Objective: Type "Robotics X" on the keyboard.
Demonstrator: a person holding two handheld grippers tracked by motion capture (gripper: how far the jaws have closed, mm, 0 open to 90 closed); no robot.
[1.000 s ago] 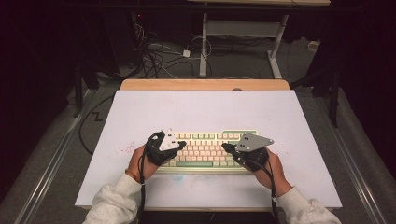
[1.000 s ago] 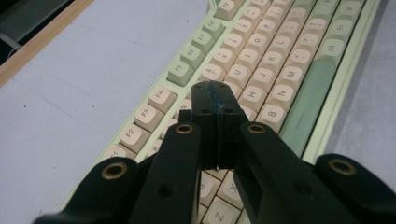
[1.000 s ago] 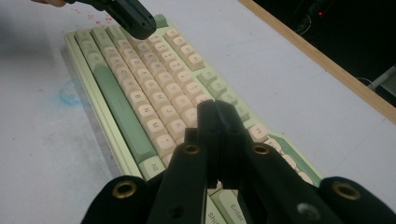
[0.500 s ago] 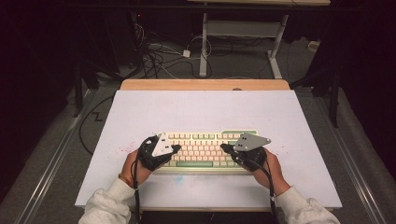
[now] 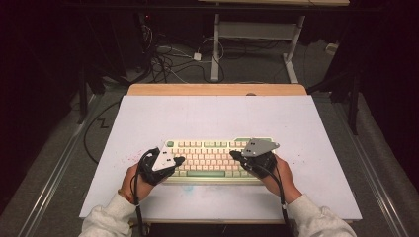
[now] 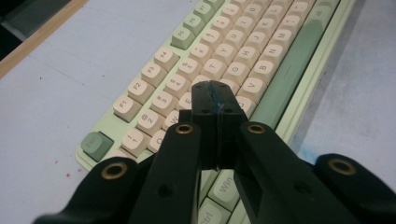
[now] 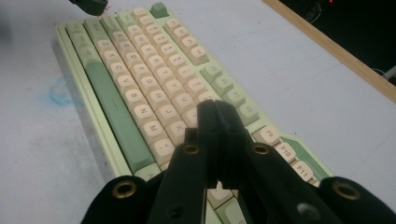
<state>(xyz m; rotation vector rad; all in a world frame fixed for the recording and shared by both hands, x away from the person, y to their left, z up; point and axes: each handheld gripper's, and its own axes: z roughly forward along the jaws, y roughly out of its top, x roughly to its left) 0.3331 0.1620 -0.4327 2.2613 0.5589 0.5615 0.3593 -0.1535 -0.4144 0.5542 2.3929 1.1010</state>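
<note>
Shifted a little since the earlier frames: left gripper (image 5: 174,161) now further in over the left end of the keyboard (image 5: 217,157), compared with a second ago, when it sat closer to that end's edge; right gripper (image 5: 236,157) much as before over the right half. Keyboard itself unmoved.

Lying near the middle of the white table top (image 5: 217,116), toward the near edge, long side running left to right: a pale green case with cream keycaps, a dark green space bar (image 6: 285,79) along the near row and a green escape key (image 6: 96,143) at the far left corner. Faint blue smudge (image 7: 60,89) on the table surface just near of the keyboard.

Left gripper (image 6: 215,95): jaws pressed together, nothing between them, tips low over the cream letter keys of the left half; contact with a key impossible to judge from these views. Right gripper (image 7: 215,112): jaws likewise closed flat against each other and empty, tips over the cream keys toward the right end, with the green keys and the function keys just beyond on the far side; touching or just above, cannot tell.

Held by a hand (image 5: 132,181) on the left and a hand (image 5: 282,178) on the right, light sleeves entering from the near edge.
</note>
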